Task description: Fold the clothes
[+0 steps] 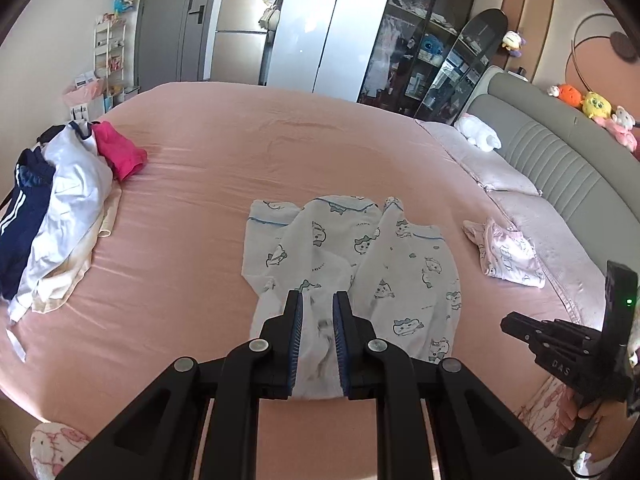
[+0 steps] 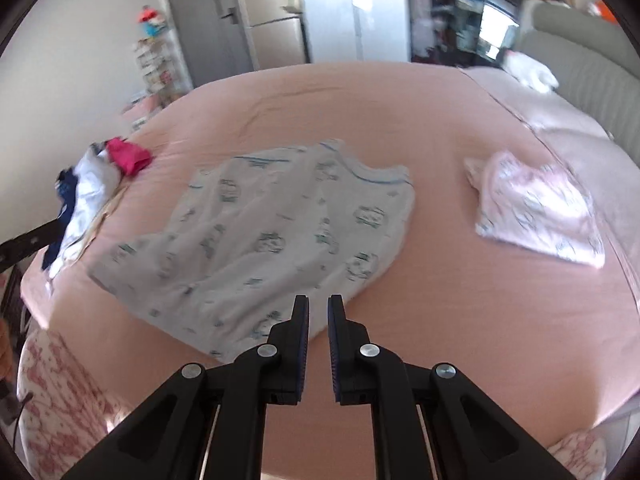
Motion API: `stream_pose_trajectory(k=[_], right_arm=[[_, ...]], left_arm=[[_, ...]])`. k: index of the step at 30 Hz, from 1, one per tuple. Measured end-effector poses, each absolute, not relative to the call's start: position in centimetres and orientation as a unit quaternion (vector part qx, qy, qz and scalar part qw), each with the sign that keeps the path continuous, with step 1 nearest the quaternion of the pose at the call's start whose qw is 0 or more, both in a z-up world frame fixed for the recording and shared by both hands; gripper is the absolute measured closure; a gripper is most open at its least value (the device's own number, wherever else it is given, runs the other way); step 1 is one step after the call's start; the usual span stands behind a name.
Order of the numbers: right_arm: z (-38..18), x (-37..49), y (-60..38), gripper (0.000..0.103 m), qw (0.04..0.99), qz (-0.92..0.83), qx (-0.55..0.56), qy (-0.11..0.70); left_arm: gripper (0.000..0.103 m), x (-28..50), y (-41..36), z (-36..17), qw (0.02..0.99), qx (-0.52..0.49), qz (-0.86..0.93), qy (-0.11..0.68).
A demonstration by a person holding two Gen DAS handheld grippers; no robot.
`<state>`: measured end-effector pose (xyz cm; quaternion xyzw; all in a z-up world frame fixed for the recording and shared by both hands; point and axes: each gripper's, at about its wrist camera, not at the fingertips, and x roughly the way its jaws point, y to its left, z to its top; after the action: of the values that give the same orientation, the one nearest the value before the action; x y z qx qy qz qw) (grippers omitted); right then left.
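Observation:
A white garment with blue cartoon prints (image 1: 360,248) lies crumpled on the pink bed (image 1: 240,140). Its near edge is lifted and bunched between the pads of my left gripper (image 1: 318,294), which is shut on it. In the right wrist view the same garment (image 2: 260,232) spreads out flatter, just beyond my right gripper (image 2: 318,298). That gripper hovers over bare sheet with only a narrow slit between its jaws and nothing in them. It also shows at the right edge of the left wrist view (image 1: 510,324), held by a hand.
A folded pale pink garment (image 1: 508,252) (image 2: 536,208) rests near the pillows (image 1: 492,168) and grey headboard (image 1: 560,168). A pile of white, navy and magenta clothes (image 1: 68,208) (image 2: 88,184) sits at the bed's left edge. A person's pink-patterned clothing (image 2: 60,392) shows at the near edge.

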<state>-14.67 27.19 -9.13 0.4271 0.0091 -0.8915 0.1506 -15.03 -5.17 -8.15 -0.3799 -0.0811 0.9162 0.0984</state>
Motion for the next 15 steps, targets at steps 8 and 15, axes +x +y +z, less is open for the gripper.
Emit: stream_pose_trajectory(k=[8,15], right_arm=[[-14.4,-13.2,14.8,0.069,0.310,-0.816,0.462,0.155],[-19.0,-12.7,15.5,0.069,0.225,-0.828,0.444,0.260]], left_arm=[[0.089,-15.3,-6.1,-12.7,0.095,-0.467,0.874,-0.098],[0.089,-14.0,-6.2,-18.7,0.102,-0.566,0.816,-0.058]])
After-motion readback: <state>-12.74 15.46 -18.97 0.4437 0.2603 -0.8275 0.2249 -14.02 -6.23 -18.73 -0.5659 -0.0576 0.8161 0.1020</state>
